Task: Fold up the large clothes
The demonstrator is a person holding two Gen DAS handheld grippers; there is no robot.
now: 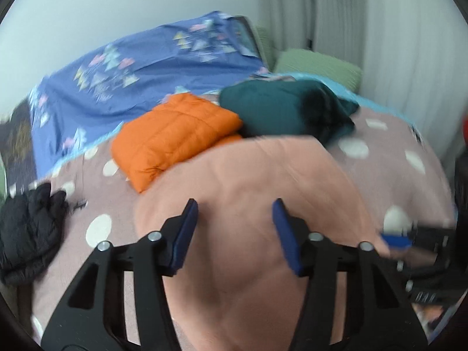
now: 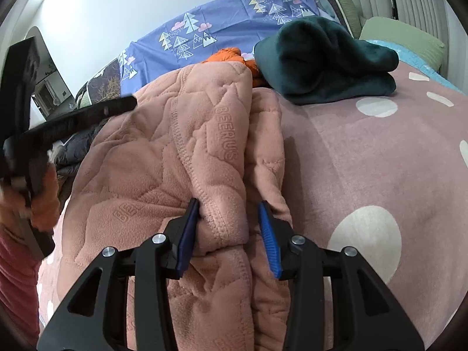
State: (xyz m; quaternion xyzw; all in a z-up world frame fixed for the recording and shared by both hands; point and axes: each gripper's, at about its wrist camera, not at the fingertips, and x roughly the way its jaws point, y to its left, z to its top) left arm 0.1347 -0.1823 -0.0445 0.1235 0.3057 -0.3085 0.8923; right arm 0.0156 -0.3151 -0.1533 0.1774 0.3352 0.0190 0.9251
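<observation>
A pink quilted fleece garment [image 2: 152, 152] lies bunched on the bed, embossed lettering along one seam. My right gripper [image 2: 228, 204] is low over its near edge, and a thick rolled fold sits between the blue pads [image 2: 188, 228]. The fold looks puffy, not pinched. My left gripper [image 1: 234, 204] hovers above the smooth top of the same garment [image 1: 248, 175], its pads [image 1: 187, 228] well apart with fabric under them, none gripped. This view is blurred. The right gripper's blue pad [image 1: 396, 239] shows at its right edge.
The bed has a pink cover with white dots [image 2: 380, 161]. Behind the garment lie a folded orange puffer jacket [image 1: 172, 137] and a dark green fleece pile [image 2: 324, 61]. A black jacket [image 1: 29, 228] lies at the left, with a blue patterned sheet [image 1: 140, 70] and green pillow [image 1: 318, 65] beyond.
</observation>
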